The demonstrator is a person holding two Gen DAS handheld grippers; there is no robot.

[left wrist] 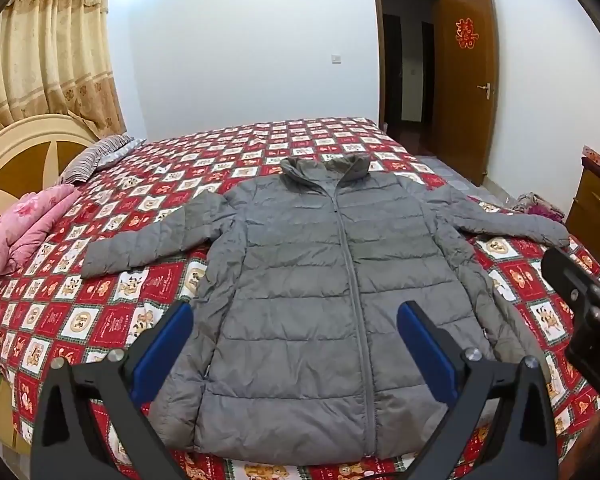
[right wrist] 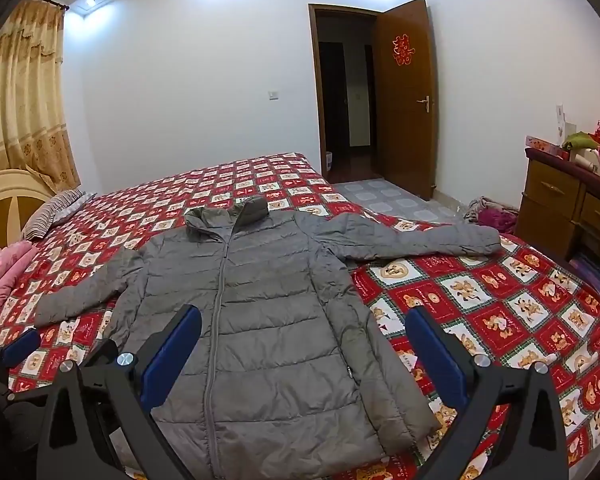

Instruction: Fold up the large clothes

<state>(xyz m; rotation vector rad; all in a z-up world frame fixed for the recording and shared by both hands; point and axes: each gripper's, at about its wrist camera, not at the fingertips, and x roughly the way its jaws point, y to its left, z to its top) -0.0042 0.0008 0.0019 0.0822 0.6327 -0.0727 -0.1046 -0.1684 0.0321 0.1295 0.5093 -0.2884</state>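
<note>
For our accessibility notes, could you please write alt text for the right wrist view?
A grey quilted puffer jacket lies flat and zipped, front up, sleeves spread, on a bed with a red-and-white checked bedspread. The right gripper, open with blue pads, is above the jacket's hem without touching it. Behind stand a white wall and an open brown wooden door.

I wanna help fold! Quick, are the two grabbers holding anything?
Left gripper: open, holding nothing.
Right gripper: open, holding nothing; the grey puffer jacket lies untouched.
</note>
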